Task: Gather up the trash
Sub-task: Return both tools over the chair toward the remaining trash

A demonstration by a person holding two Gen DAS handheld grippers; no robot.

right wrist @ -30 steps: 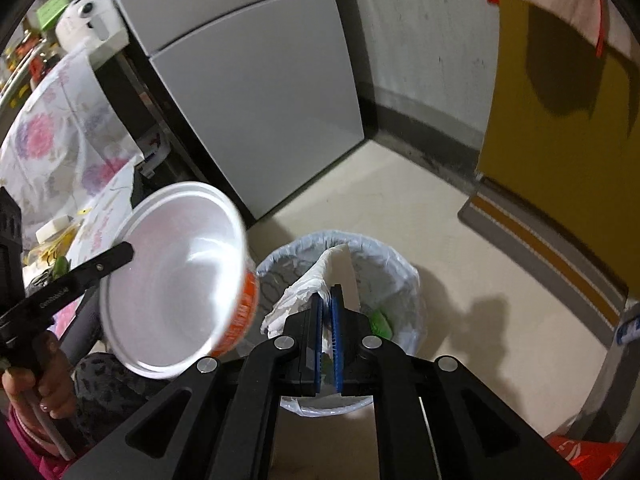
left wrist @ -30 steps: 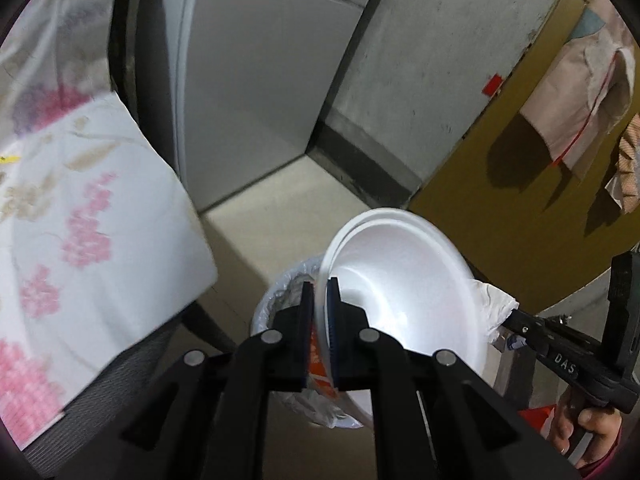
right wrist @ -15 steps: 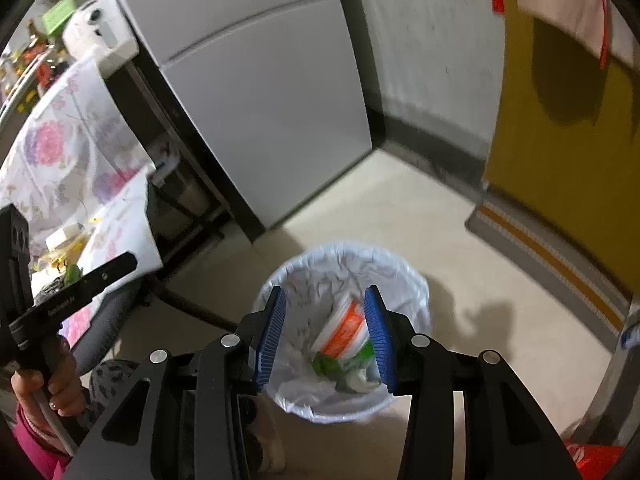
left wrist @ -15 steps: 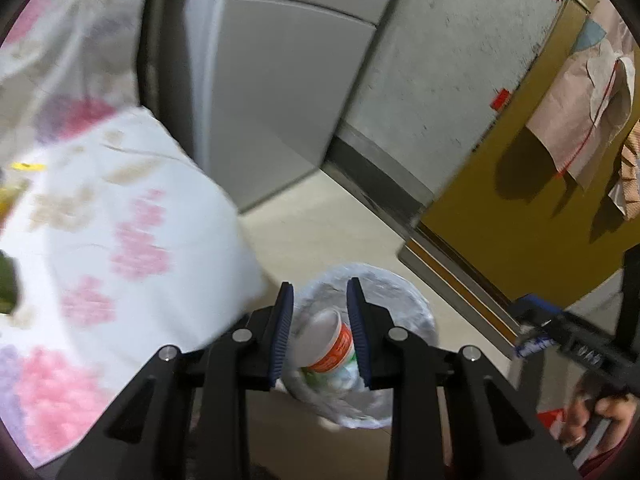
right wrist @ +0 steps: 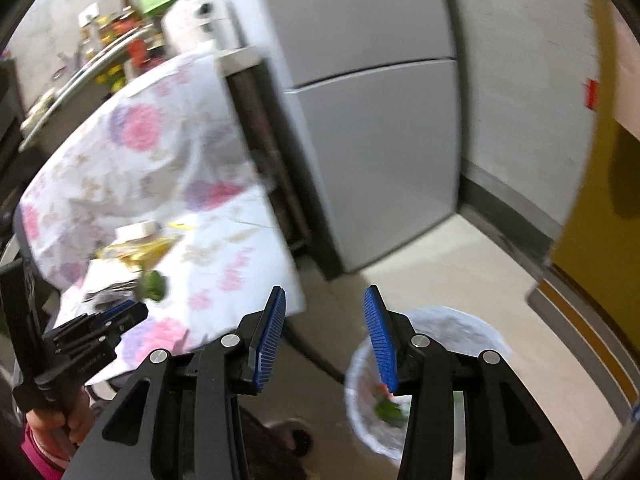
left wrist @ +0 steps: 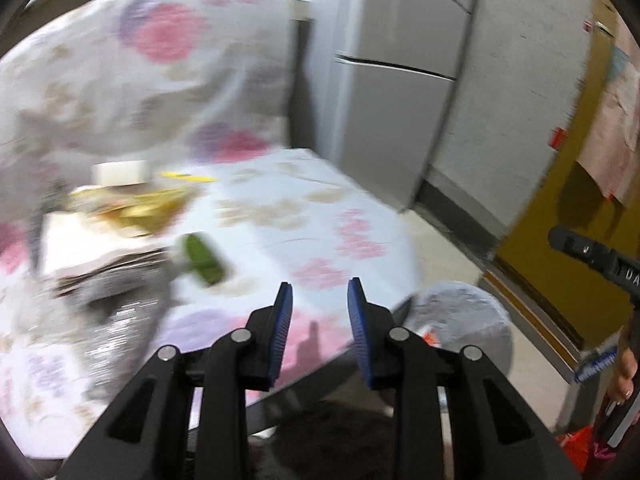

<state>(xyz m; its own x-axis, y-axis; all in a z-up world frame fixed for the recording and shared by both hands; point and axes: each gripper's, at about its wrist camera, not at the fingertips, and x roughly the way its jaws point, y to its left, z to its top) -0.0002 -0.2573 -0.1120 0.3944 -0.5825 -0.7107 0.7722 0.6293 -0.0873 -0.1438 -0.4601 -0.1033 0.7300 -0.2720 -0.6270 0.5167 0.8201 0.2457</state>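
Risk comes first from the speed of this swing, as I judge it: both views are smeared, so a reach into the pile of trash (left wrist: 132, 216) on the surface (left wrist: 320, 216) could land off target and shove loose pieces over the near edge onto the floor. The green scrap (left wrist: 202, 260) beside the crumpled foil (left wrist: 120, 292) looks light and may skid away from a fast approach. The flowered cloth draped over the surface could also snag and drag everything with it.

Nearest the lens, the left tool (left wrist: 319, 326) is empty, its jaws partly apart and opening, with nothing between the blue pads; it hangs above the near edge of the surface. The right tool (right wrist: 326, 330) is also empty, jaws roughly half apart, nothing touching them, and it hangs off the right-hand edge of the surface above the floor.

Lower right, the lined trash bin (right wrist: 432, 356) stands on the floor with orange and green waste inside. Farther off, the remaining trash sits toward the left of the surface, a pale block (left wrist: 120, 172) behind it. A grey refrigerator (right wrist: 376, 120) stands beyond.
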